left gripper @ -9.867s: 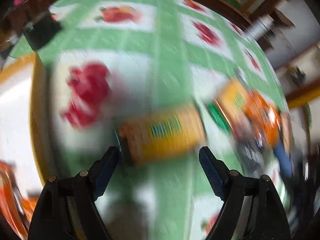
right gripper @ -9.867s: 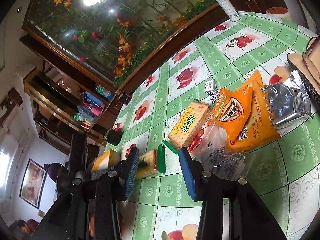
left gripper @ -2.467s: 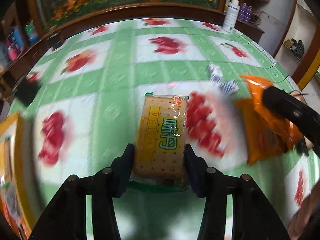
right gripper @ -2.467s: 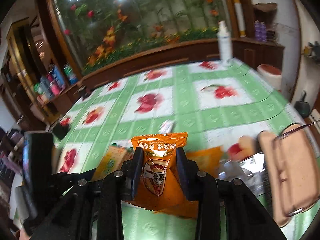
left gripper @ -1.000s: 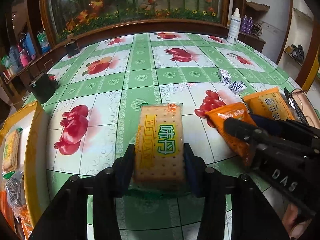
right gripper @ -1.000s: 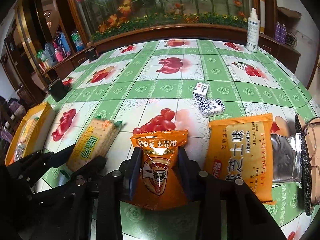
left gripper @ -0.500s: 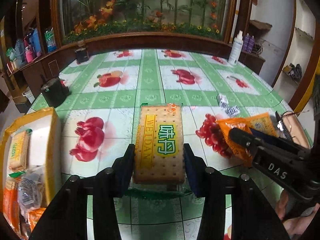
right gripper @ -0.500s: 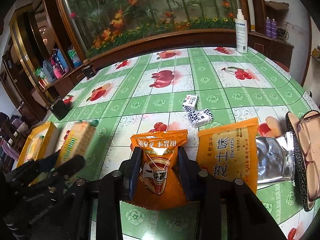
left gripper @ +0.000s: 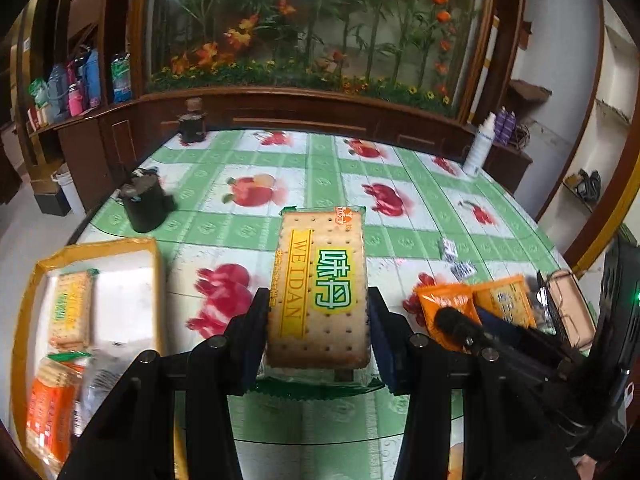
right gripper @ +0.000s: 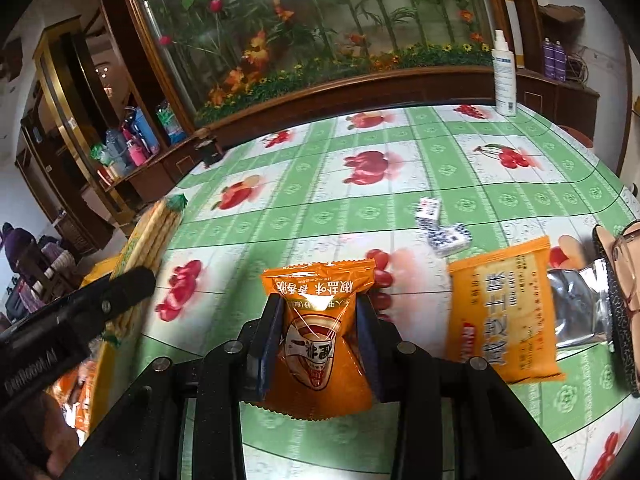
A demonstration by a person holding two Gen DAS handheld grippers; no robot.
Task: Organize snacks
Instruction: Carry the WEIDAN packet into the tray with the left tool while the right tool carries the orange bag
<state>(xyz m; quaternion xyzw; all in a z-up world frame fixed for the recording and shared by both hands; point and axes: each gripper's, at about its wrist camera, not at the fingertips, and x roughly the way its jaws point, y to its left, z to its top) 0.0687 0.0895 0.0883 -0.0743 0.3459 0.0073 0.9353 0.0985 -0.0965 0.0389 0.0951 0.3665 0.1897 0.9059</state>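
Toward the lower left of the left wrist view, a yellow-rimmed tray is seen on the green, fruit-patterned surface, already holding a cracker pack and orange packets. That tray is judged to be the goal of the coming move, and it lies to the left of the left claw, just beside and below it in the frame, so the left hand is the nearer of the two.

At the centre of the same view, the cracker packet is pinched by its long sides between the blue pads of the left claw. Its long axis runs straight away from the camera, along the fingers, and it is held clear above the surface (a green wrapper seam shows at its near end). The claw is angled downward.

At the centre of the right wrist view, the orange snack bag is pinched at its waist by the right claw, its sealed top edge pointing away. The tray appears only as a yellow edge at the far left of this frame, behind the left claw's arm, so a longer sideways reach would be needed here.

Lower right of that frame, a second orange packet and a silver pouch are left lying flat on the surface.
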